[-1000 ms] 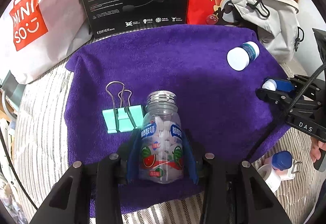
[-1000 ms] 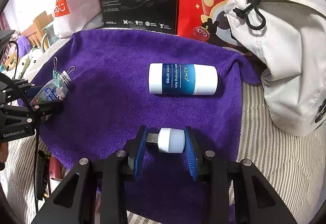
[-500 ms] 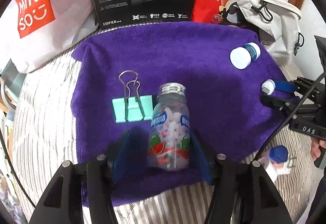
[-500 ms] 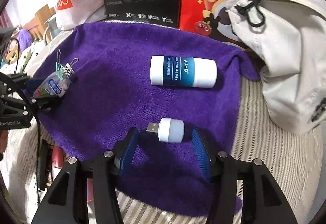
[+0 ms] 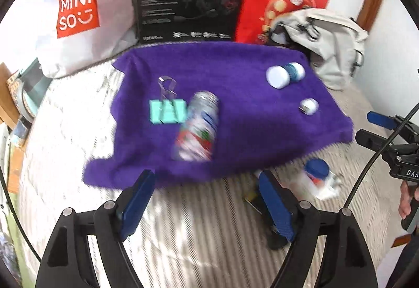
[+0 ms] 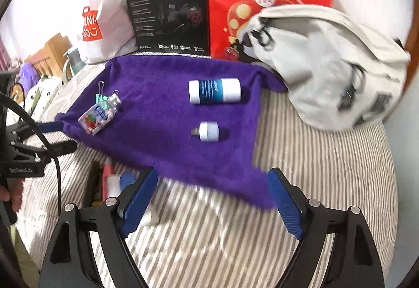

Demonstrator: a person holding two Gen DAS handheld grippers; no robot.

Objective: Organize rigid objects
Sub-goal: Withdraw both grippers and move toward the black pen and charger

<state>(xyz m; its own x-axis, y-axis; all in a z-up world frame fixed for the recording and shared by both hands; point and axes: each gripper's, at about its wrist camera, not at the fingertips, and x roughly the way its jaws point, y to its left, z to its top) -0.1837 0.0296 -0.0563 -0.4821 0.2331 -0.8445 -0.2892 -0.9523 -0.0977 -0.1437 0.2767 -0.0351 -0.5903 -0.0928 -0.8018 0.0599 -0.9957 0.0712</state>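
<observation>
Left gripper [image 5: 207,199] empty and spread, blurred candy bottle [image 5: 197,128] seemingly lying on purple towel [image 5: 248,131]

The purple towel [image 6: 167,94] is thick, fuzzy cloth, matt all over, spread on a striped woven bedcover [image 6: 314,183]. Near its left edge lies a clear glossy plastic bottle [image 5: 196,128] beside a mint clip [image 5: 167,111] with shiny wire handles. By the right edge, the white-and-blue tube [image 6: 214,91] looks smooth plastic; behind it slumps a pale canvas backpack [image 6: 327,65].
</observation>
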